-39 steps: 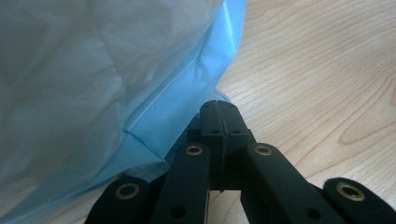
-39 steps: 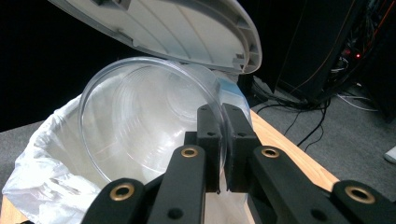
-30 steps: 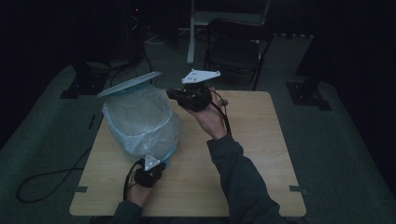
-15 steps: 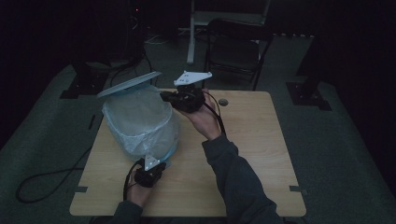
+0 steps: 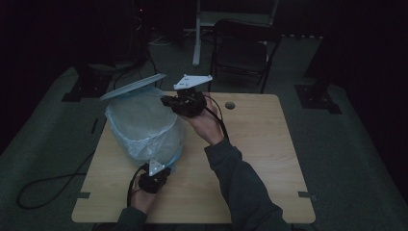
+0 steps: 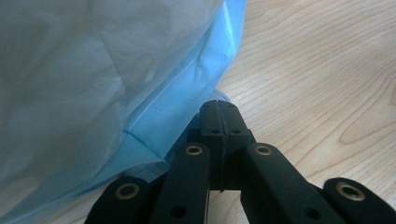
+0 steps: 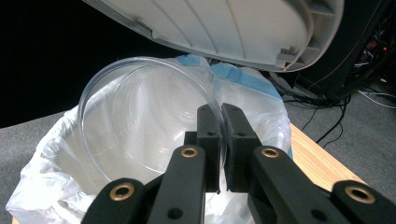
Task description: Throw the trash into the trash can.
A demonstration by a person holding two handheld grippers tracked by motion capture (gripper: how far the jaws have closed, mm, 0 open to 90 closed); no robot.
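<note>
My right hand-held gripper (image 7: pixel 220 122) pinches the clear cup (image 7: pixel 144 126) by its rim, tipped over the lined bin (image 5: pixel 142 127) ahead so it can drop in, while my left hand-held gripper (image 6: pixel 218 116), shut beside the liner's base, steadies it.

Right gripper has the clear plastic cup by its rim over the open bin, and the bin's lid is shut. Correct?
Not quite: the lid is raised, not shut. The right gripper view shows it tilted up above the bag-lined bin, with the right gripper pinching the clear plastic cup by its rim over the opening.
</note>
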